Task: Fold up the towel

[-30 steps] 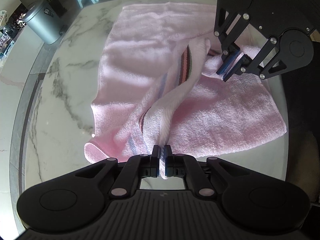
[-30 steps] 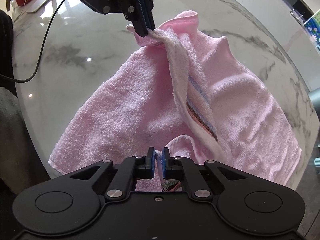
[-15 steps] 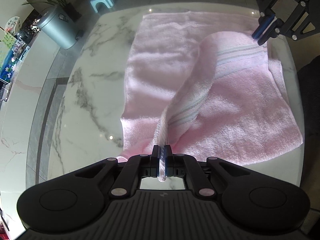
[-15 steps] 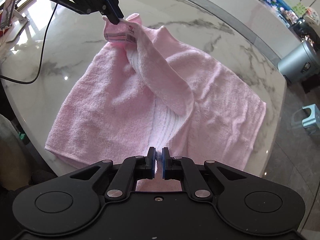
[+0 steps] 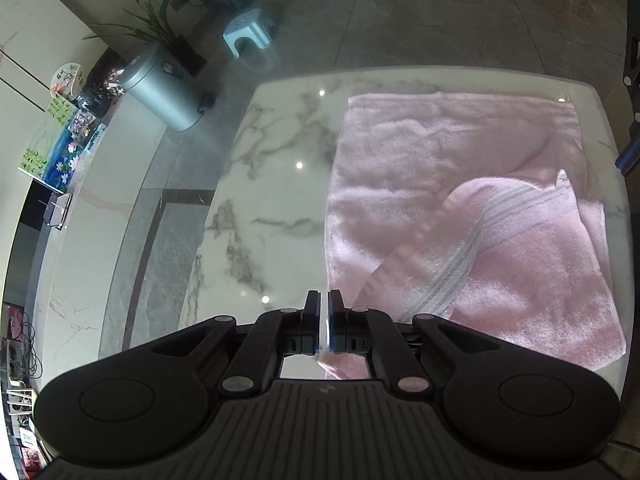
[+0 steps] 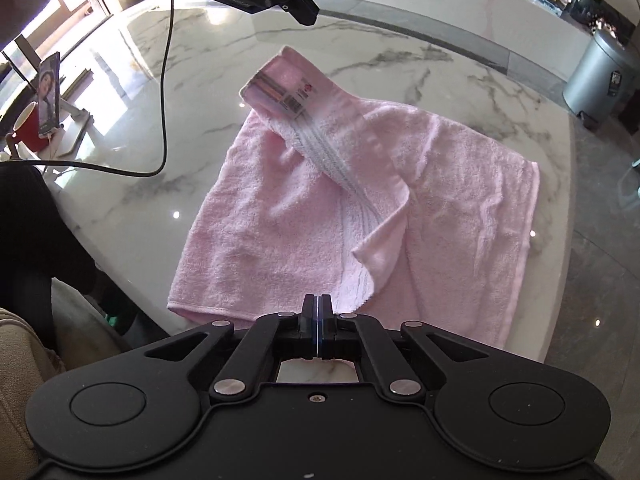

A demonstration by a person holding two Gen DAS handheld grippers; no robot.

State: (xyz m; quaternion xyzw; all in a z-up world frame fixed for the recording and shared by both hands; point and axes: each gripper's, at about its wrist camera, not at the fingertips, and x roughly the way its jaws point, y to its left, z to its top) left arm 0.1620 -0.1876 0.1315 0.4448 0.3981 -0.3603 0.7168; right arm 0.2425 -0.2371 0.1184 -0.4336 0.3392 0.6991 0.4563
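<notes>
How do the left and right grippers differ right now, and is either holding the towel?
The right gripper has its fingers pressed together; the left gripper shows a thin gap in its own view. The left gripper hangs above the labelled corner of the towel, apart from it; the right gripper sits by the near edge, beside the folded flap. Shared: neither visibly grips the towel.

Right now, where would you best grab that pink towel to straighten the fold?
Probably the labelled corner, approached from the left gripper's side: the striped flap lies twisted across the towel, and that corner juts past the layer beneath, easy to pinch.
</notes>
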